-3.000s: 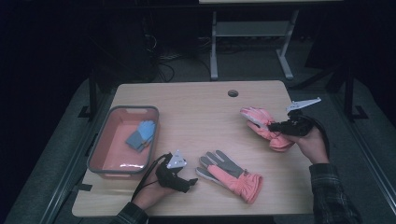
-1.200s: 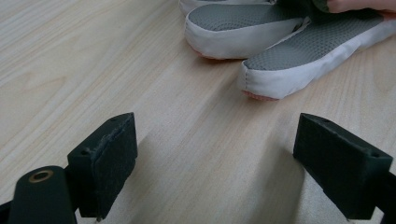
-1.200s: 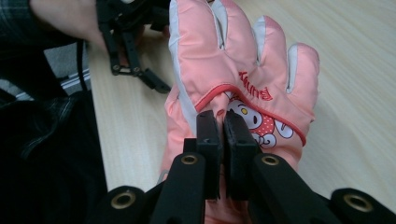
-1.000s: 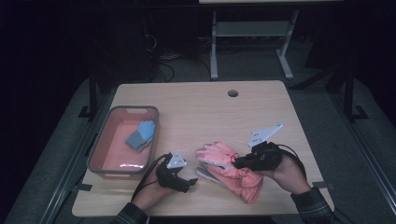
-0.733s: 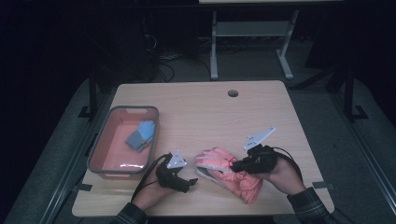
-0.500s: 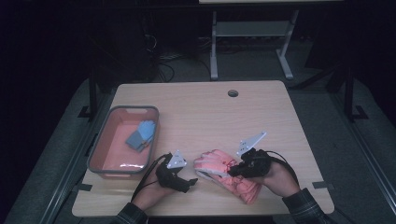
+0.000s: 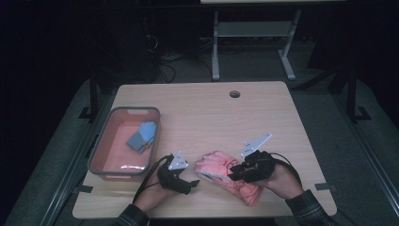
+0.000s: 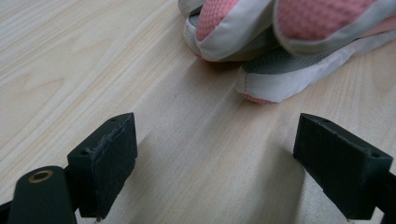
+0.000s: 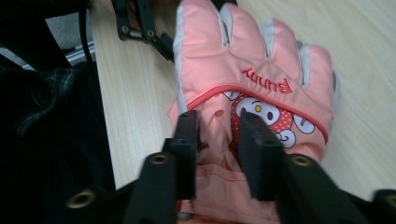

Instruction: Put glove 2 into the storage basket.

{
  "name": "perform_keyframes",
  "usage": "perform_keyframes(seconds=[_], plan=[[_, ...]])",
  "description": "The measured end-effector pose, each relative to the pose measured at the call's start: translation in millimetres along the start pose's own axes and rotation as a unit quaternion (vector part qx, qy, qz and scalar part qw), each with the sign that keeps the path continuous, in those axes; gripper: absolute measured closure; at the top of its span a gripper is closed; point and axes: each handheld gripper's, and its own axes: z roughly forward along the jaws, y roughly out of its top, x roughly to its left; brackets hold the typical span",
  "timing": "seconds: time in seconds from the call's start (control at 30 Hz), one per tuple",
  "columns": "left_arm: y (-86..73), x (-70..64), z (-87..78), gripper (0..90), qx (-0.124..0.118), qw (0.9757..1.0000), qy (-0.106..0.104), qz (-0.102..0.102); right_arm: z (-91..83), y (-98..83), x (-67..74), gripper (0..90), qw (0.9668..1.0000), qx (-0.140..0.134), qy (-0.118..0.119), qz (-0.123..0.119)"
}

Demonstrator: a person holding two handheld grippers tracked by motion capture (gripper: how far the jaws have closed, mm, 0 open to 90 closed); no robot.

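The pink padded glove with grey trim (image 7: 229, 176) is lying on the pale wooden table (image 7: 197, 113), stacked on a second glove, right of the grey-rimmed pink plastic tray (image 7: 123, 141). The right gripper (image 9: 217, 140) is sitting over its back, jaws just having been opening, a fabric fold between them, not visibly pinched. The right gripper view is showing a cartoon print; the left gripper view is showing the left gripper (image 8: 215, 163) gaping wide, empty, short of the fingertips.

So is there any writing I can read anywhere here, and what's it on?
"Bunny": stitched in red on the back of the pink glove, upside down in the right gripper view, above a cartoon rabbit face.
No other words, numbers or signs are readable on the table, the tray or the grippers.
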Motion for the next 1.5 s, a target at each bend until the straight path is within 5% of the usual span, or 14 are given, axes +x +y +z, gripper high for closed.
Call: perform_keyframes(seconds=[0.13,0.27,0.4,0.5,0.7,0.73,0.8,0.87,1.07,1.27,1.5], plan=[[1.9,-1.6,-0.5,13.1,0.009,1.0000,0.002,-0.001,-6.4,2.8,-0.3,49.3,0.9996,-0.026,0.001,0.010],[4.5,-2.5,-1.8,15.2,0.019,0.9998,0.005,-0.004,-13.3,4.1,-0.5,43.9,0.9991,-0.041,-0.007,0.010],[6.2,-2.9,-7.0,28.8,0.031,0.9994,0.006,-0.013,-25.2,3.0,-6.0,43.2,0.9971,-0.070,-0.022,0.022],[6.1,-3.2,-12.9,33.5,0.040,0.9990,0.009,-0.020,-32.0,-1.8,-15.1,48.2,0.9957,-0.079,-0.033,0.035],[6.0,-12.1,-28.8,64.2,0.043,0.9988,-0.002,-0.023,-41.3,-17.8,-34.6,63.1,0.9926,-0.085,-0.061,0.062],[6.3,-14.1,-30.6,64.2,0.045,0.9987,-0.009,-0.021,-42.5,-21.3,-38.8,66.9,0.9920,-0.083,-0.066,0.068],[8.4,-21.4,-32.5,82.2,0.042,0.9984,-0.034,-0.016,-44.7,-32.9,-50.1,79.2,0.9904,-0.073,-0.079,0.087],[9.9,-24.9,-31.6,89.3,0.037,0.9980,-0.048,-0.020,-45.7,-40.5,-55.4,86.9,0.9893,-0.066,-0.087,0.097],[19.5,-43.4,-19.4,89.4,0.037,0.9960,-0.082,0.000,-47.7,-64.7,-63.3,89.9,0.9881,-0.038,-0.104,0.107],[27.2,-52.9,-4.9,89.4,0.034,0.9957,-0.086,0.003,-39.8,-81.0,-64.5,89.9,0.9895,-0.010,-0.100,0.104],[37.6,-39.3,12.5,89.4,0.048,0.9962,-0.071,0.013,-29.4,-82.5,-63.1,89.8,0.9922,0.005,-0.080,0.095]])
